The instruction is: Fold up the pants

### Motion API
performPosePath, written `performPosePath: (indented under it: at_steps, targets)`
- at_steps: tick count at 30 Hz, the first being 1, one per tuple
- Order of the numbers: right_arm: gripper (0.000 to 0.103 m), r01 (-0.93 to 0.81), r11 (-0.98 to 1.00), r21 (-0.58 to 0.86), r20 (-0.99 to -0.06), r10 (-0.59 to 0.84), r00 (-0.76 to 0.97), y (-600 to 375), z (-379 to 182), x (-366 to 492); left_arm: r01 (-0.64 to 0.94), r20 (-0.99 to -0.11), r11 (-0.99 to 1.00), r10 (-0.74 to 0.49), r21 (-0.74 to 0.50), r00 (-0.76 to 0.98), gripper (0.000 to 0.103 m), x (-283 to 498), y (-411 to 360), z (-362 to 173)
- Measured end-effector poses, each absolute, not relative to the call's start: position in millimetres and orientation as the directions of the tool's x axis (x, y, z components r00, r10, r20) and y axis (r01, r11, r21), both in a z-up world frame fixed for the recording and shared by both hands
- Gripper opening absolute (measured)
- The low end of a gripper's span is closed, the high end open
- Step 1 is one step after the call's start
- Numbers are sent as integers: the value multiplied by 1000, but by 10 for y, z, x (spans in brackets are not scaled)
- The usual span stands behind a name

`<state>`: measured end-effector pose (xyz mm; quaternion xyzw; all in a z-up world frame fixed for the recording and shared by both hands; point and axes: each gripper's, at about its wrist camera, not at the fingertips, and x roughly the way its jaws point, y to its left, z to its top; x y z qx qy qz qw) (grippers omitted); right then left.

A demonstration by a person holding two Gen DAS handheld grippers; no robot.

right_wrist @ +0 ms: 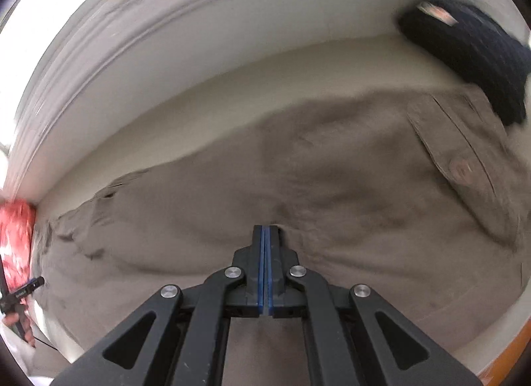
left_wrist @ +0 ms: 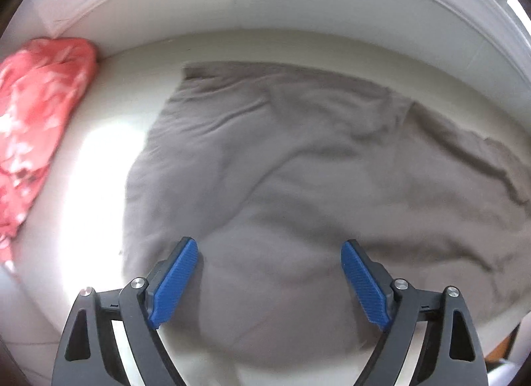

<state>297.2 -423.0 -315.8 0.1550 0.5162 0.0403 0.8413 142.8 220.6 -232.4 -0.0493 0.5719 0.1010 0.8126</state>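
Note:
Grey-brown pants (left_wrist: 282, 160) lie spread on a white tabletop (left_wrist: 96, 160). My left gripper (left_wrist: 269, 244) hovers over one end of them, its blue pads (left_wrist: 176, 279) wide apart with only flat cloth below. In the right wrist view the pants (right_wrist: 332, 186) show a buttoned pocket flap (right_wrist: 459, 166) at the right. My right gripper (right_wrist: 265, 230) is shut, pads together, its tip against the cloth where creases gather; I cannot tell if a fold is pinched. The left gripper (right_wrist: 23, 291) shows small at the far left edge, held by a hand.
A red patterned garment (left_wrist: 36, 113) lies at the table's left end against the white back panel (left_wrist: 298, 10). A dark blue folded garment (right_wrist: 471, 60) sits at the far right corner. The table's front edge (right_wrist: 511, 352) runs close at the lower right.

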Motion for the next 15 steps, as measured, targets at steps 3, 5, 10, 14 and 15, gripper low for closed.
performPosePath:
  at_steps: [3,5,10,14,15]
  targets:
    - [0,-26,949,315,-840,292,458,-3859,-3089,3133,-254,-941,965,149,72,302,90,1255,2258,-2338]
    - [0,-73,937,341,-835,338,435,-3633,-3129,3289,-291,-946,955,149,61,289,90,1209,2327,-2360]
    - [0,-87,914,396,-824,396,405,-3573,-3307,3524,-386,-947,922,146,25,288,90,1174,2510,-2341]
    - [0,-26,911,411,-820,381,427,-3853,-3337,3556,-465,-953,885,144,4,267,97,1063,2753,-2418]
    - [0,5,925,379,-832,339,439,-3952,-3314,3540,-495,-955,869,136,-14,265,99,1018,2842,-2433]
